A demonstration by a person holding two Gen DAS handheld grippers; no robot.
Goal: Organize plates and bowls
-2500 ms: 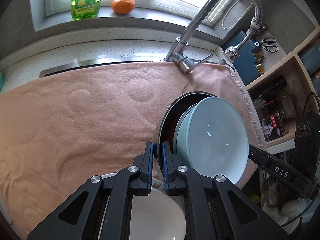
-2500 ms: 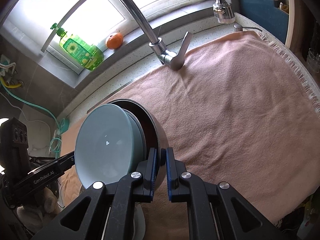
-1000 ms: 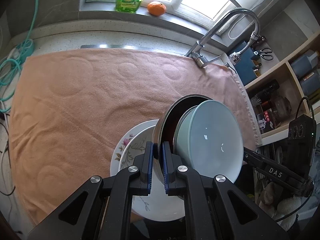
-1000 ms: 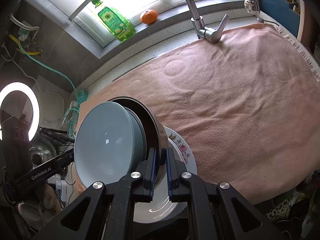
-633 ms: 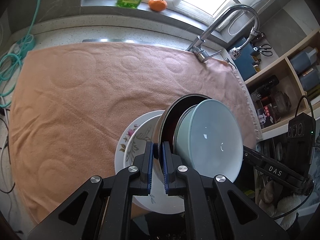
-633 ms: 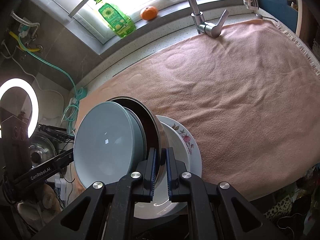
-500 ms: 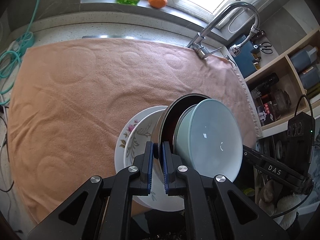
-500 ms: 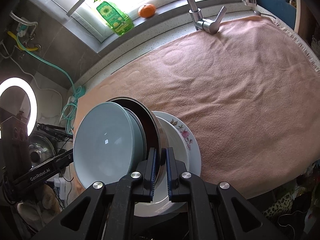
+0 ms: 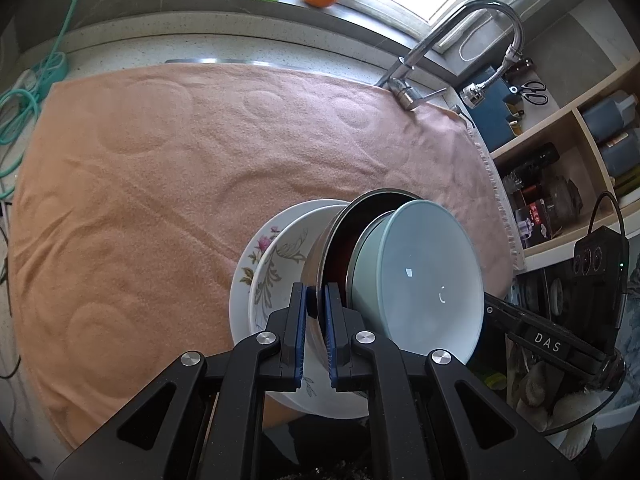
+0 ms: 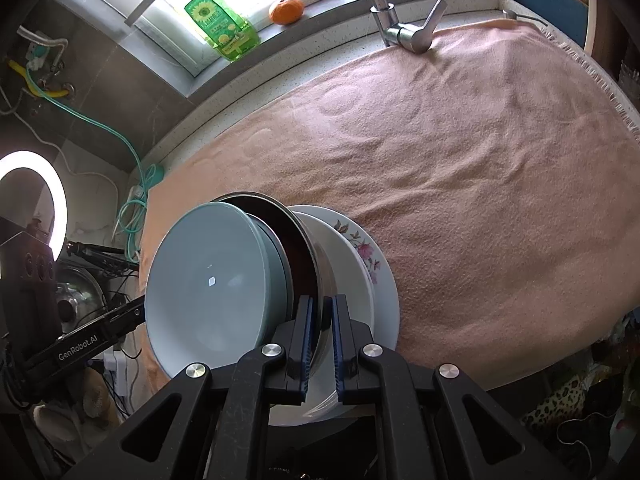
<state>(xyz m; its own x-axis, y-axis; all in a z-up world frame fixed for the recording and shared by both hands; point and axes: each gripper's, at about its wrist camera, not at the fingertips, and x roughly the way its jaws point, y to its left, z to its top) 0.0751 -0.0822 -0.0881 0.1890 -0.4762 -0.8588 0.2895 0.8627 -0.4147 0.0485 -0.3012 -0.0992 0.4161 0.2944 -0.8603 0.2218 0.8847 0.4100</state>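
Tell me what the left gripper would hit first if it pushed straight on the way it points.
The left gripper, shut on the metal bowl rim, points down toward the floral plates on the peach towel; the plates probably come first, though depth is unclear.

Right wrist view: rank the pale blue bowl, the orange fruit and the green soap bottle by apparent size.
1. pale blue bowl, by far the largest, though nearest the camera.
2. green soap bottle.
3. orange fruit, smallest. Bottle and fruit share the windowsill, so their order is trustworthy.
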